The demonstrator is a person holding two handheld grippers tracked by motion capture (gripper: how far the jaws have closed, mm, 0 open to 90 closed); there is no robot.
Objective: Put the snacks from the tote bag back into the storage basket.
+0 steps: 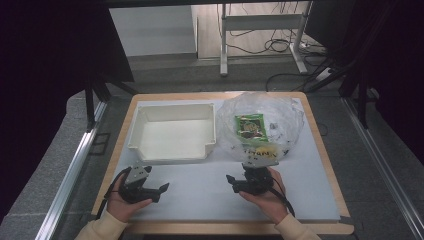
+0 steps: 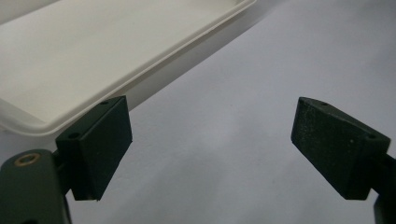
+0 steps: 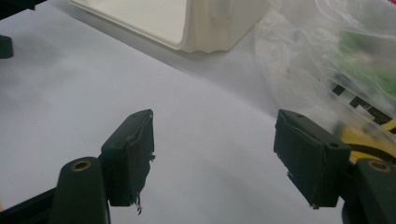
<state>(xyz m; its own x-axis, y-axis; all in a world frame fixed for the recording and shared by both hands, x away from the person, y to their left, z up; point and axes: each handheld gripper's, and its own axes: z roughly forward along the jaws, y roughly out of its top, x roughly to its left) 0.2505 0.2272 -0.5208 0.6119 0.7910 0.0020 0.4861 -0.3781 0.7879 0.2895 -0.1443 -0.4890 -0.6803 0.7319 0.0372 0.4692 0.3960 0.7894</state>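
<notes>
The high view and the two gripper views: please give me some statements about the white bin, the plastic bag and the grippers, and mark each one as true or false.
1. The white bin is empty. True.
2. The clear plastic bag lies inside the bin. False: it lies on the table, beside the bin on its right.
3. The left gripper is open and holds nothing. True.
4. The right gripper is shut on the bag. False: its jaws stand apart over the bare table, next to the bag.
5. A green packet shows through the bag. True.
</notes>
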